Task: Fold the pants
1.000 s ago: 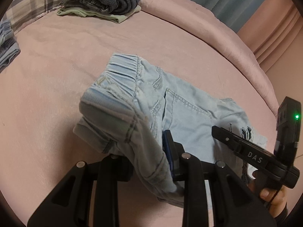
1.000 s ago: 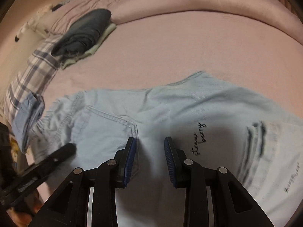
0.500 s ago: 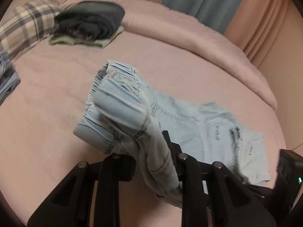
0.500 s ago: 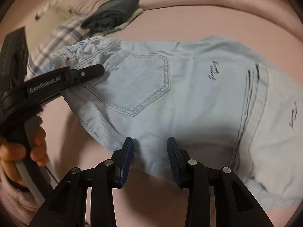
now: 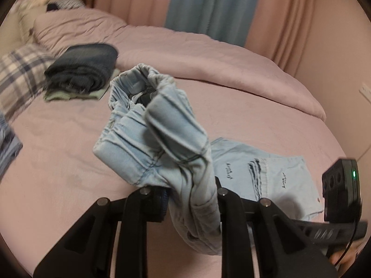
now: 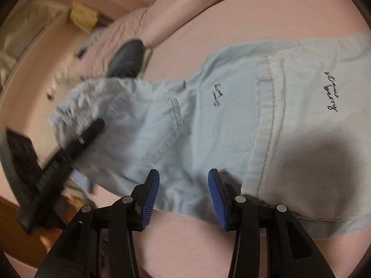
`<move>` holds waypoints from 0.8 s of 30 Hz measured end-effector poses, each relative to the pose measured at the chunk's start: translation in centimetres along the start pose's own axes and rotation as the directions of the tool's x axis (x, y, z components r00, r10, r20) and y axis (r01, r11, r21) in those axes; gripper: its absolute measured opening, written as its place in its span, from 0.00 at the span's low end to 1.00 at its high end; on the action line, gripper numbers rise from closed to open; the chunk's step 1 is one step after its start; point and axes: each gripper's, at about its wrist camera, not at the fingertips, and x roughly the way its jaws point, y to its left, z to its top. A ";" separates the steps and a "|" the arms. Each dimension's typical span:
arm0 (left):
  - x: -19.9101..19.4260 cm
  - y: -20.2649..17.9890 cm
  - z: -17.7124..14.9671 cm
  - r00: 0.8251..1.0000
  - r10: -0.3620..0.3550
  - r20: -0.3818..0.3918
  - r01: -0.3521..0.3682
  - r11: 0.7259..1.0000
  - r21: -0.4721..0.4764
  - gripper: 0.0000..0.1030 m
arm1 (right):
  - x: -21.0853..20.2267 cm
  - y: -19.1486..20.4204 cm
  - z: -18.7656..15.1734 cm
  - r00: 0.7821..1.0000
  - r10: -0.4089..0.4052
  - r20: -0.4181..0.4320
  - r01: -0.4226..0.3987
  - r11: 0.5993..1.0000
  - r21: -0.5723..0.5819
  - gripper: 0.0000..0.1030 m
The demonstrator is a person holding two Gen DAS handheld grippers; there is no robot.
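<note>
The left gripper (image 5: 192, 199) is clamped on the waistband end of the pants (image 5: 162, 139), its fingers (image 5: 222, 194) pinching a thick bunch of pale blue denim. That end is lifted off the bed (image 5: 58, 162), and the elastic waistband stands up in folds just ahead of the camera, with the opening of the waist turned toward the far side of the bed. The jaws have just been closing a little further on the cloth.

The rest of the pants lie flat on the pink bed cover. In the right wrist view the legs (image 6: 301, 115) stretch away to the right, with a back pocket and small dark script printed on the cloth. One layer is doubled over another there, its stitched hem running across the leg.

The right gripper (image 6: 183, 197) hovers low over the near edge of the pants, around the seat. Its blue-padded fingers (image 6: 150, 197) stand moderately apart and have just been opening. Denim shows in the gap between them, but the pads do not press on it.

In the left wrist view, part of the right gripper's body with a green light (image 5: 353, 174) shows at the right edge, with a bit of the person's hand (image 5: 345, 258) beneath it.

Farther back on the bed sits a stack of folded dark clothes (image 5: 83, 69), beside a plaid pillow (image 5: 18, 76). Pink and blue curtains (image 5: 208, 7) hang behind the bed.
</note>
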 end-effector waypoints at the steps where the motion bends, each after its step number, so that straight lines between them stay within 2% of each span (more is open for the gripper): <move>1: 0.0 -0.4 0.0 1.000 -0.003 0.001 0.003 1.000 0.018 0.20 | -0.4 -0.6 0.1 0.999 0.039 0.012 -0.040 0.999 0.036 0.50; 7: 0.3 -2.4 -0.1 1.000 -0.026 -0.007 0.027 0.995 0.095 0.20 | -1.1 -4.0 0.1 0.975 0.207 0.082 -0.220 0.948 0.228 0.51; 15: 1.1 -4.4 -0.8 0.999 -0.028 -0.024 0.031 0.983 0.179 0.20 | -2.5 -4.7 0.4 0.937 0.305 0.168 -0.343 0.892 0.293 0.56; 19: 1.6 -5.0 -1.2 0.999 -0.028 -0.039 0.035 0.977 0.210 0.20 | -2.2 -4.6 1.1 0.927 0.331 0.178 -0.372 0.873 0.315 0.57; 24: 2.4 -5.8 -1.6 0.998 -0.018 -0.060 0.033 0.967 0.251 0.20 | -2.0 -5.5 1.1 0.888 0.415 0.200 -0.460 0.810 0.363 0.60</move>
